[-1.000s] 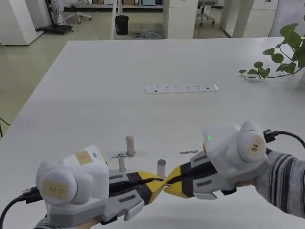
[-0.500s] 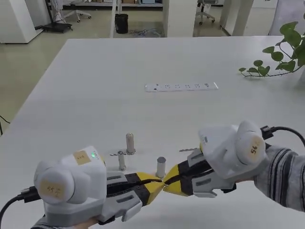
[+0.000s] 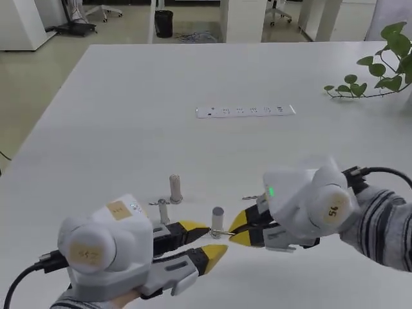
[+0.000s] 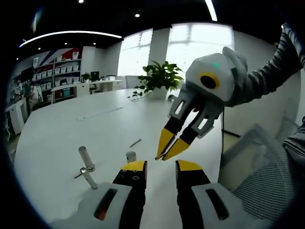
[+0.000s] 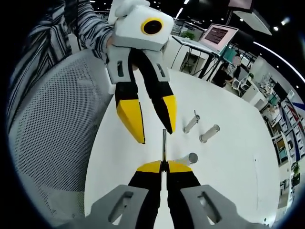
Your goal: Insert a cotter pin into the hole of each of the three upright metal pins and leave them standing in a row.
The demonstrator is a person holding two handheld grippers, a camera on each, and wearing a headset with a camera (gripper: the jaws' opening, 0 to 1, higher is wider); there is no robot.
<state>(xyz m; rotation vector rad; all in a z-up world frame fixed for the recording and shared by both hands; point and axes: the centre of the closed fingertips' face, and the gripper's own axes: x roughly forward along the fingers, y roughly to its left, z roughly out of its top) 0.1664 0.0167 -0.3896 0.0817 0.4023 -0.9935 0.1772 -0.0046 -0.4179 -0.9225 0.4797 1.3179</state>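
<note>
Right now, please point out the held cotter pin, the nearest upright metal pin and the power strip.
cotter pin [image 5: 164, 143], right gripper view, middle of its shank.
nearest upright metal pin [image 3: 217, 221], head view, its side.
power strip [image 3: 246, 111], head view, its centre.

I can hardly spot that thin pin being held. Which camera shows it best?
The right gripper view: the cotter pin sticks straight out of the right gripper's shut jaws. The head view shows it as a thin sliver near a metal pin; the left gripper view, just a tiny tip.

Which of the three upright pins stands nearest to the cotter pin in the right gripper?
The rightmost pin in the head view, beside the cotter pin that the right gripper holds; the other two stand farther left.
</note>
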